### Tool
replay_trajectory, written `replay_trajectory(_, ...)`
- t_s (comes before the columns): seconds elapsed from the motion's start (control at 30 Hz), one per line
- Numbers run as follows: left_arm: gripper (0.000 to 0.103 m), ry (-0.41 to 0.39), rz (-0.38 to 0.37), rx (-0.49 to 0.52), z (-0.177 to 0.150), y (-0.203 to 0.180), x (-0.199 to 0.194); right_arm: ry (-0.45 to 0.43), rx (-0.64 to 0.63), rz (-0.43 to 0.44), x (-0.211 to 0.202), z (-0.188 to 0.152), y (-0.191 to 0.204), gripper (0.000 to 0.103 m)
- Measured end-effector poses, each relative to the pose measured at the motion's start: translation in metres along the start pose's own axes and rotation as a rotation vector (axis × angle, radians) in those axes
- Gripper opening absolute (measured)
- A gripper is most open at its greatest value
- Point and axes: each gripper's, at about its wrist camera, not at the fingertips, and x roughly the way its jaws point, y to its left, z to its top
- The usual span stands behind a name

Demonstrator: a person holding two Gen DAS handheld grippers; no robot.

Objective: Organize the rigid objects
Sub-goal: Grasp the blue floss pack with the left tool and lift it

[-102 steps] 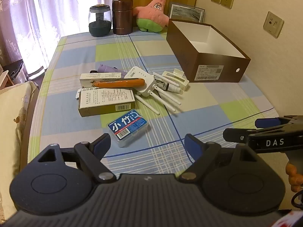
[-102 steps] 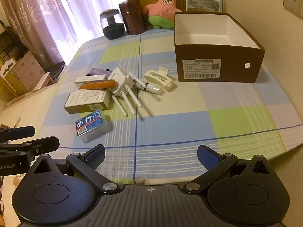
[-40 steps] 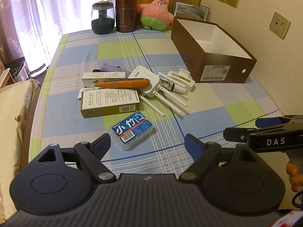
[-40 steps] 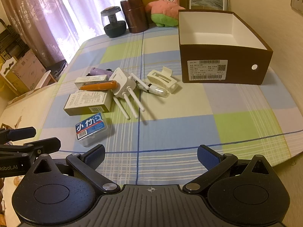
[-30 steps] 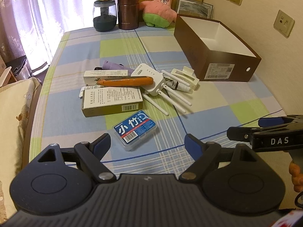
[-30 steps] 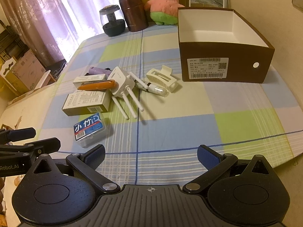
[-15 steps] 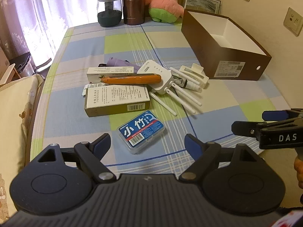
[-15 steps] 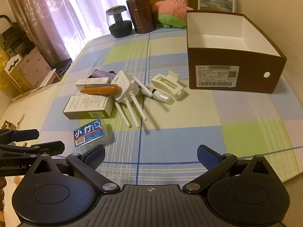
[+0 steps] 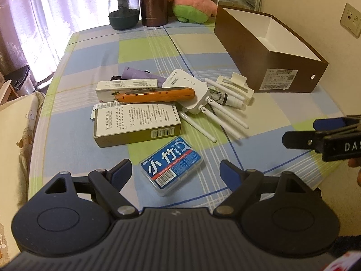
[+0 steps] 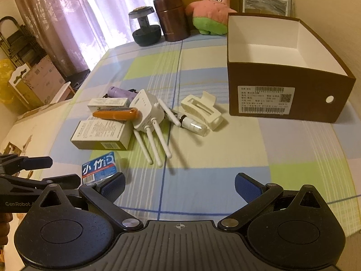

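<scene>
Since the earlier frames both grippers have advanced over the near table edge, the left gripper [image 9: 175, 169] now straddling the blue floss case [image 9: 172, 163] without touching it. Left gripper: jaws spread wide, holding nothing. Right gripper [image 10: 179, 184]: jaws spread wide, holding nothing, over bare checked tablecloth [image 10: 225, 158]. Items in the central cluster: one blue floss case, nearest; two printed cartons, a large one [image 9: 137, 122] and a slim one [image 9: 126, 85] behind it; one orange pen-shaped tool [image 9: 155, 94] lying across them; one purple cylinder [image 10: 120, 92], farthest left; one white router [image 10: 147, 110] with four antennas; one small clear vial [image 10: 194, 126]; one cream hair claw [image 10: 200, 108]. One open brown box [image 10: 286, 99], empty, far right. At the far edge: one glass jar [image 10: 145, 28], one brown canister [image 10: 172, 18], one pink star plush [image 10: 213, 8].
</scene>
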Motion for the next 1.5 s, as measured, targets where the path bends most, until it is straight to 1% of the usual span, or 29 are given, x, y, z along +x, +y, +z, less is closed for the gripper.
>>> replay_trajectory(0.2,0.083,-0.001,-0.006,0.043,0.004,0.001,0.017,0.0,-0.016,0.009,0.01,0.007,-0.005,0.1)
replay_trajectory(0.33,0.082,0.012,-0.014,0.072,0.005,0.002,0.032,0.005,-0.026,0.012,0.017,0.011,-0.009,0.095)
replay_trajectory(0.5,0.081,0.035,-0.029,0.112,0.005,0.004,0.054,0.022,-0.034,0.009,0.026,0.013,-0.016,0.091)
replay_trajectory(0.6,0.078,0.049,-0.036,0.136,0.005,0.004,0.066,0.034,-0.032,0.009,0.03,0.015,-0.02,0.091)
replay_trajectory(0.67,0.074,0.066,-0.036,0.15,0.005,0.004,0.074,0.041,-0.031,0.009,0.033,0.017,-0.022,0.091)
replay_trajectory(0.83,0.073,0.091,-0.038,0.172,0.003,0.003,0.085,0.059,-0.031,0.015,0.04,0.021,-0.027,0.091)
replay_trajectory(0.9,0.069,0.094,-0.038,0.169,0.001,0.001,0.086,0.067,-0.034,0.019,0.042,0.023,-0.028,0.091)
replay_trajectory(0.93,0.064,0.097,-0.04,0.162,0.0,0.001,0.086,0.069,-0.035,0.021,0.043,0.023,-0.029,0.091)
replay_trajectory(1.03,0.056,0.12,-0.031,0.121,0.0,-0.001,0.086,0.078,-0.039,0.027,0.046,0.026,-0.031,0.091)
replay_trajectory(1.13,0.056,0.135,-0.028,0.066,0.0,-0.002,0.085,0.086,-0.044,0.036,0.05,0.028,-0.033,0.091)
replay_trajectory(1.2,0.056,0.136,-0.026,0.047,0.001,-0.003,0.086,0.093,-0.054,0.046,0.052,0.029,-0.034,0.091)
replay_trajectory(1.37,0.056,0.143,-0.009,0.05,0.005,-0.009,0.097,0.1,-0.089,0.067,0.057,0.034,-0.032,0.091)
replay_trajectory(1.5,0.055,0.144,-0.007,0.031,0.006,-0.009,0.102,0.098,-0.124,0.09,0.06,0.04,-0.03,0.091)
